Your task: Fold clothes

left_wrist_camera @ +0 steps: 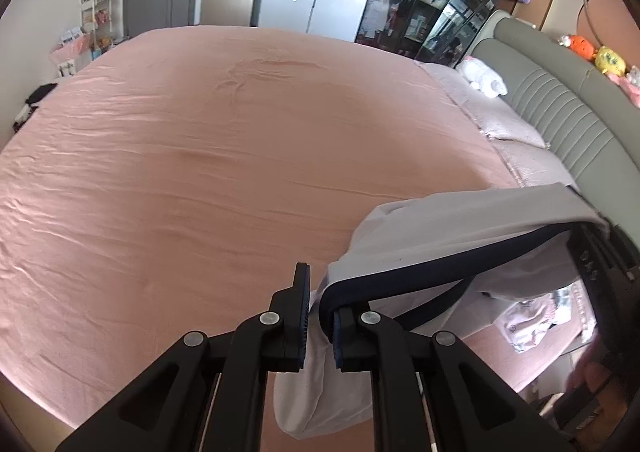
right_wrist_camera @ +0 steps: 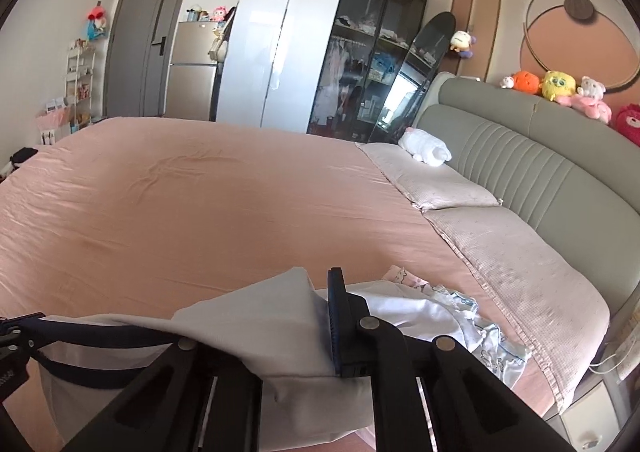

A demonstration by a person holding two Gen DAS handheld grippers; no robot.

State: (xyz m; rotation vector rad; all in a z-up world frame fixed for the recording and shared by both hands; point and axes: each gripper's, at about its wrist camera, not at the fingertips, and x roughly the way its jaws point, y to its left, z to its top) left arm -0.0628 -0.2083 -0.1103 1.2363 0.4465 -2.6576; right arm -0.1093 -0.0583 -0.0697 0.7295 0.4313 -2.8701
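Observation:
A white garment with a dark navy trim (left_wrist_camera: pixel 452 228) hangs in the air above the pink bed (left_wrist_camera: pixel 208 156), stretched between both grippers. My left gripper (left_wrist_camera: pixel 320 316) is shut on its navy edge at one end. My right gripper (right_wrist_camera: pixel 316 316) is shut on the other end of the same garment (right_wrist_camera: pixel 248 328), whose cloth covers the left finger. The right gripper also shows at the right edge of the left wrist view (left_wrist_camera: pixel 596 260).
A pile of light printed clothes (right_wrist_camera: pixel 448 312) lies on the bed near the pillows (right_wrist_camera: pixel 516 244). A grey headboard (right_wrist_camera: pixel 540 172) with plush toys runs along the right. A wardrobe (right_wrist_camera: pixel 288 44) and a glass cabinet stand beyond the bed.

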